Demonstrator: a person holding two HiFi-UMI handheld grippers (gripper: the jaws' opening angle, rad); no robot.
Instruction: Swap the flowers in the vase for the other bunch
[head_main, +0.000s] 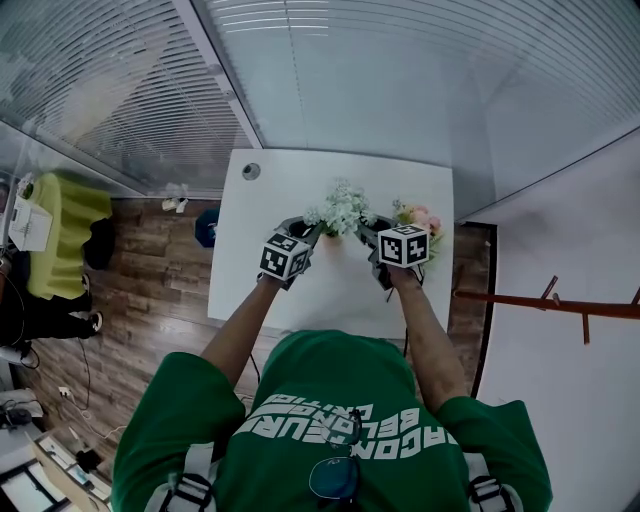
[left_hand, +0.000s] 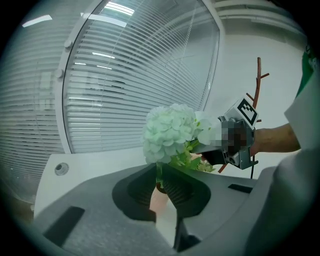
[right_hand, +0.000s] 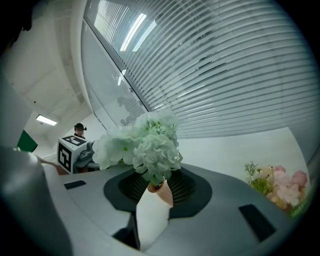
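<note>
**Handling (judged).** The vase (left_hand: 156, 201) is small and slim. It is probably light and easy to tip, with a full head of bloom riding above it. The surface looks smooth, so it may be slippery and may chip. It is best braced at the neck or body while the stems are taken just above the mouth and moved straight up. The stems are thin, green and likely bendy. The petals are soft and would crush, so no grip on the heads.

**Look.** The vase is peach-terracotta with a darker rim. The white bunch (right_hand: 152, 142) in it has dense rounded clusters of pale petals with a faint green cast and a few leaves below. The pink bunch (right_hand: 282, 182) has pink and cream blooms with feathery green sprigs. I cannot tell whether either bunch is real or artificial.

**Place.** The vase and the white bunch stand by the far edge of the tabletop (head_main: 330, 290), about midway along it. The pink bunch lies apart, toward the far right corner.

**Tools.**
- The left tool (left_hand: 161, 197) is narrow, with its jaws closed on the vase. The stems rise just past its tips.
- The right tool (right_hand: 152, 200) has its jaws a little apart, and bare tabletop shows through the gap. The vase mouth and stems stand at the far end of that gap, and the pads are not visibly pressing on them.
</note>
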